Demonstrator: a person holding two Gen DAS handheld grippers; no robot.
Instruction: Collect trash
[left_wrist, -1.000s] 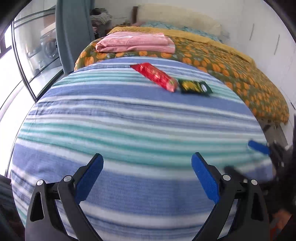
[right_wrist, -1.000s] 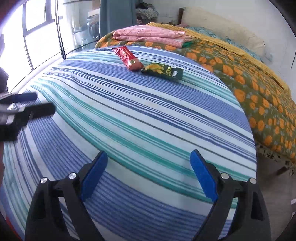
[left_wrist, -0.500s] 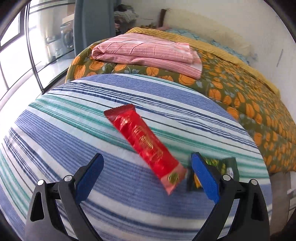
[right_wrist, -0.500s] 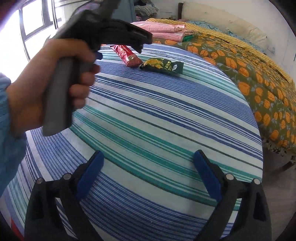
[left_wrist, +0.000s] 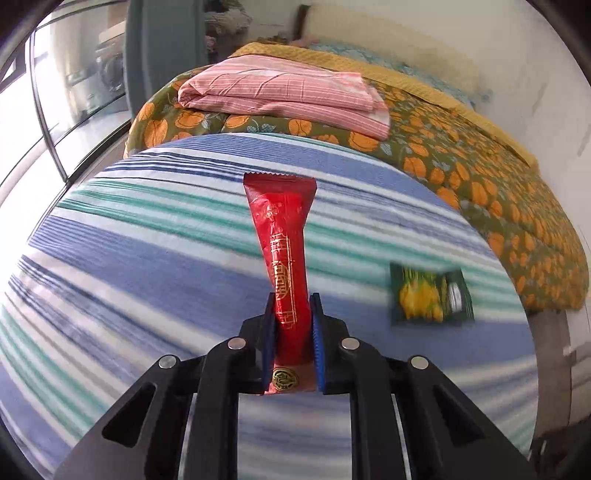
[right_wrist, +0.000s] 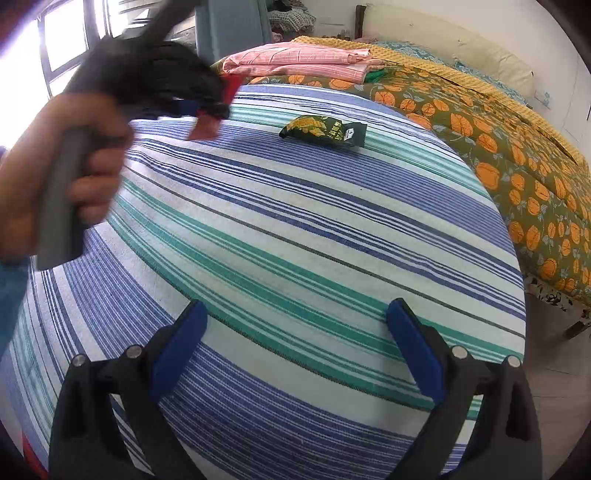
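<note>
Wrapper axis first: red snack wrapper (left_wrist: 283, 254) runs straight out along the left gripper (left_wrist: 293, 332), clamped near its bottom seal, free end pointing away toward the folded pink sheet (left_wrist: 284, 96). In the right wrist view it looks lifted off the striped bedspread (right_wrist: 314, 229). Green snack packet (right_wrist: 325, 131) lies flat on the stripes, long axis crosswise, to the right of the left gripper and well ahead of the right gripper (right_wrist: 295, 354), which is spread wide with nothing in it. My read: right takes the 2nd piece. Nothing blocks the path; no bin in view.
</note>
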